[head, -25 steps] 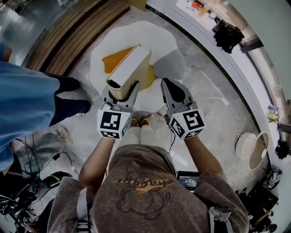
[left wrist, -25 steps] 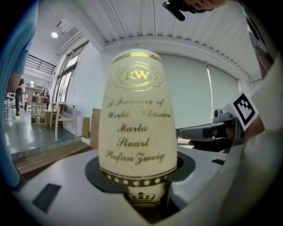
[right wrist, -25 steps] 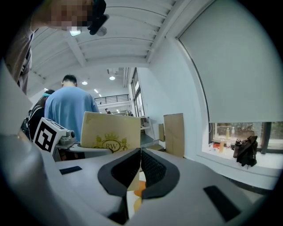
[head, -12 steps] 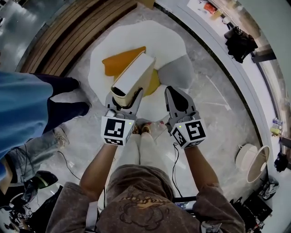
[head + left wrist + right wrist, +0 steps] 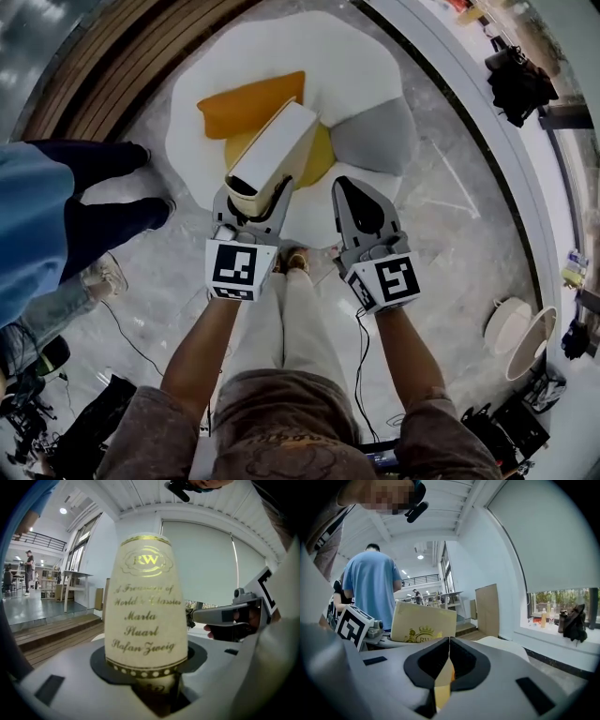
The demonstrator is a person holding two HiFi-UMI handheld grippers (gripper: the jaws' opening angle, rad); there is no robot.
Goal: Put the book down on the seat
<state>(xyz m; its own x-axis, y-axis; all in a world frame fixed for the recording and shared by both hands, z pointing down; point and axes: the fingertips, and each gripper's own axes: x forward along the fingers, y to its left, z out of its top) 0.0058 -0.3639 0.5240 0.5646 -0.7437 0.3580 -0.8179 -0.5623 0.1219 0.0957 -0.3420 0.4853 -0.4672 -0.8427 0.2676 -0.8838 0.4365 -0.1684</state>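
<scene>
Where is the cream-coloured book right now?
In the head view, left of centre: the book is clamped in the jaws of the left gripper, over the yellow middle of the white egg-shaped seat, beside the orange cushion.

book (image 5: 272,155) carried forward, farther over seat (image 5: 352,66)

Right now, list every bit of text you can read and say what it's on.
"RW": gold emblem at the top of the book spine.
"Maria Stuart": spine, middle, in ornate script.
"Stefan Zweig": spine, just below.
Line under the emblem: ends in "World's Classics"; its start is too blurred to read.
Cover emblem in the right gripper view: partly hidden, letters uncertain.
</scene>
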